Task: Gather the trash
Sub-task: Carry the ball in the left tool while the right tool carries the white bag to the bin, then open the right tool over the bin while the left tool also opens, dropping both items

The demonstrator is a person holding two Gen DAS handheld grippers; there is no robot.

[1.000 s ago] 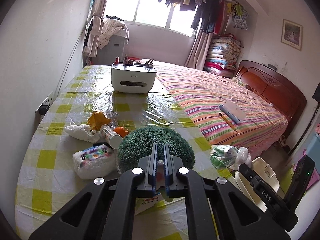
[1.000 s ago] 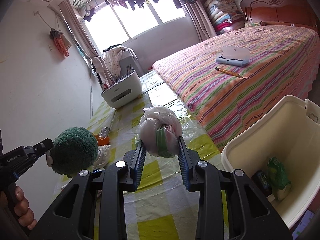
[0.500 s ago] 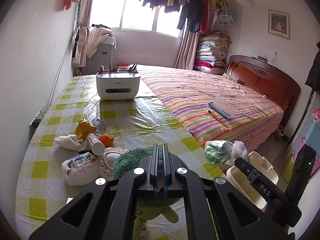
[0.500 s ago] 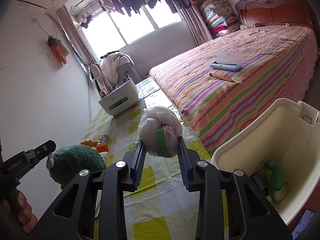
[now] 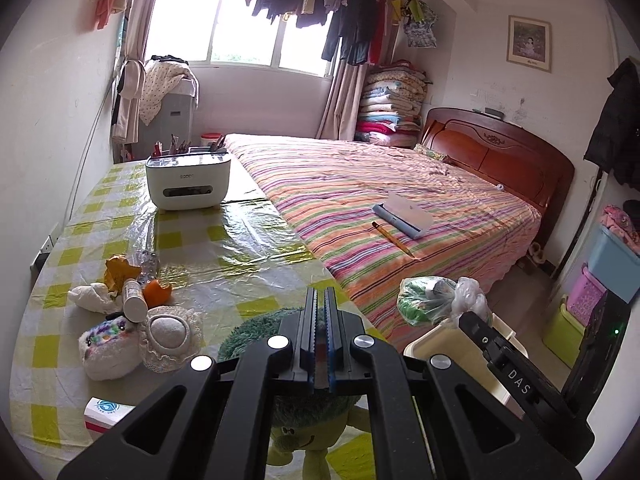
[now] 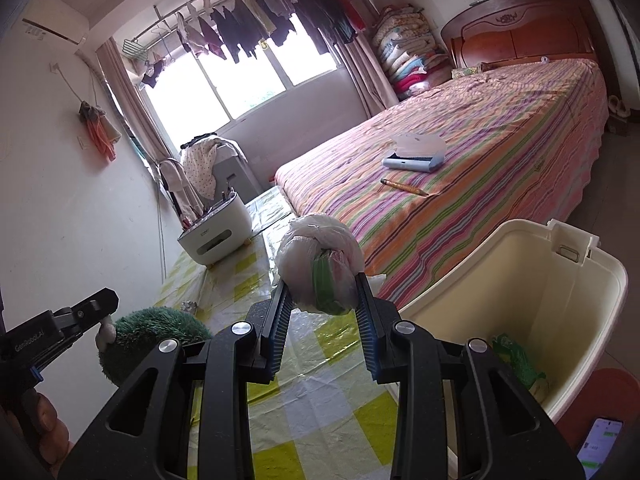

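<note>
Two grippers lifting trash beside a cream bin

The right gripper (image 6: 320,304) clamps a crinkly clear plastic bag (image 6: 318,266) with green inside, at frame centre, just left of the smooth cream plastic bin (image 6: 560,280). The left gripper (image 5: 320,312) is pinched shut on a small tab of the shaggy green plush toy (image 5: 256,332), low in its view. Only the right view shows the bin's inside, with a green wrapper (image 6: 516,360). Only the left view shows peel, a tube and a white plush toy (image 5: 106,346) on the glossy yellow-checked table cover (image 5: 224,256). A striped bed (image 5: 400,200) lies beyond.
</note>
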